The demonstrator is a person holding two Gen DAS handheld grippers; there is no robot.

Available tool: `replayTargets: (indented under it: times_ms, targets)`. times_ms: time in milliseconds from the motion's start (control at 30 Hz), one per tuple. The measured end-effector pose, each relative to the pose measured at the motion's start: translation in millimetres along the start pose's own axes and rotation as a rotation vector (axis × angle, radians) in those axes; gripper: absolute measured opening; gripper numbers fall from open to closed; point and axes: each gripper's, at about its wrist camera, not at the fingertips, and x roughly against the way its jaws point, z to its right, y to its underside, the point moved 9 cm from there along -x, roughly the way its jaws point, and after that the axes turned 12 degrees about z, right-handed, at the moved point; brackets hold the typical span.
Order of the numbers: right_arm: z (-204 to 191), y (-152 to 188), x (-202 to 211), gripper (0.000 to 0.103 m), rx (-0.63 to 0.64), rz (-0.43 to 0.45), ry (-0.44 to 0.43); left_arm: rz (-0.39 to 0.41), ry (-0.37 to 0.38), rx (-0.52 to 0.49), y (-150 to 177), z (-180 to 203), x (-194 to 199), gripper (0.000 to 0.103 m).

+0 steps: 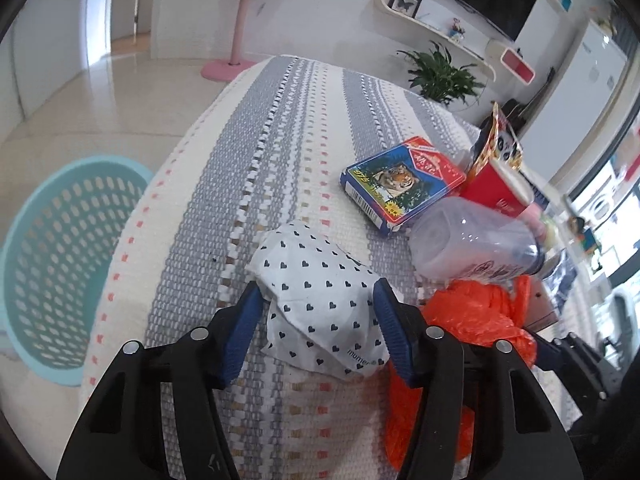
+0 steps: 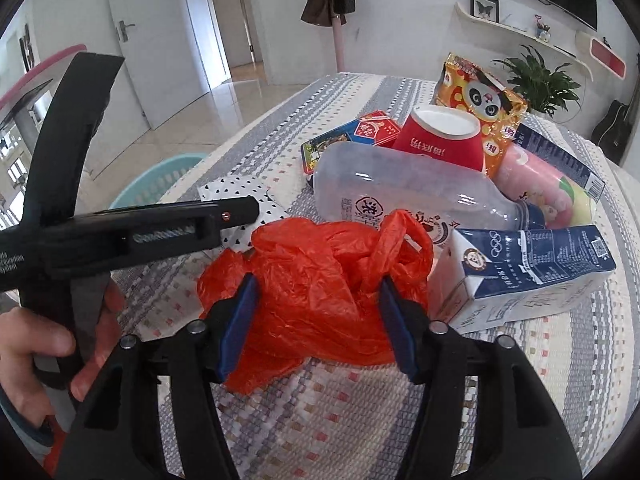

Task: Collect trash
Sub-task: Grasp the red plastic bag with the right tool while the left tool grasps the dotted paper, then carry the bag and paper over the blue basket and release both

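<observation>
A crumpled white wrapper with black hearts (image 1: 320,296) lies on the striped tablecloth (image 1: 248,168). My left gripper (image 1: 318,304) is open with its blue pads on either side of the wrapper. An orange plastic bag (image 2: 316,292) lies on the cloth, and my right gripper (image 2: 318,300) is open around it. The bag also shows in the left wrist view (image 1: 476,312). The wrapper (image 2: 236,192) shows partly behind the left gripper's body (image 2: 132,232) in the right wrist view.
A teal basket (image 1: 64,264) stands on the floor left of the table. Behind the bag lie a clear bottle (image 2: 404,192), red paper cup (image 2: 440,136), tiger card box (image 1: 400,180), panda snack bag (image 2: 480,100), milk carton (image 2: 532,272) and pink cup (image 2: 540,184).
</observation>
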Motion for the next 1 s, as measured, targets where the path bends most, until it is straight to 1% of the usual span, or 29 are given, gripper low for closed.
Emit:
replayTargets:
  times_ms: [33, 67, 100, 200, 233, 267, 300, 400, 533, 667, 800, 900, 1000]
  targets:
    - [-1, 1, -1, 0.044, -0.004, -0.005, -0.009, 0.001, -0.01, -0.011, 0, 1, -1, 0.047]
    - [-2, 1, -2, 0.041, -0.006, -0.007, -0.014, 0.003, -0.014, -0.017, 0, 1, -1, 0.043]
    - [-2, 2, -2, 0.037, -0.008, -0.007, -0.022, 0.003, -0.019, -0.02, 0, 1, -2, 0.041]
    - [-2, 2, 0, 0.03, -0.016, -0.001, -0.036, 0.01, -0.044, -0.027, -1, -2, -1, 0.031]
    - [-2, 2, 1, 0.028, -0.023, 0.003, -0.046, 0.015, -0.054, -0.022, -1, -4, 0, 0.021]
    - [-2, 1, 3, 0.027, -0.031, 0.008, -0.056, 0.016, -0.056, -0.013, -2, -7, -1, 0.002]
    - [-1, 1, 5, 0.027, -0.035, 0.011, -0.062, 0.01, -0.05, 0.003, -1, -9, -2, 0.002]
    - [-1, 1, 8, 0.026, -0.035, 0.021, -0.069, 0.027, -0.031, 0.027, -3, -12, 3, 0.001]
    - [0, 1, 11, 0.026, -0.051, 0.032, -0.083, 0.089, 0.009, 0.044, -14, -9, 17, 0.001]
    - [4, 0, 15, 0.025, -0.061, 0.041, -0.085, 0.137, 0.008, 0.056, -22, -17, 32, 0.001]
    - [-1, -3, 24, 0.023, -0.019, 0.065, -0.072, 0.188, 0.012, 0.089, -31, -33, 51, 0.0]
    - [-9, -5, 29, 0.02, 0.023, 0.081, -0.053, 0.234, 0.009, 0.096, -41, -43, 66, 0.0]
    - [-20, -14, 36, 0.018, 0.047, 0.099, -0.054, 0.268, 0.007, 0.117, -49, -56, 80, 0.0]
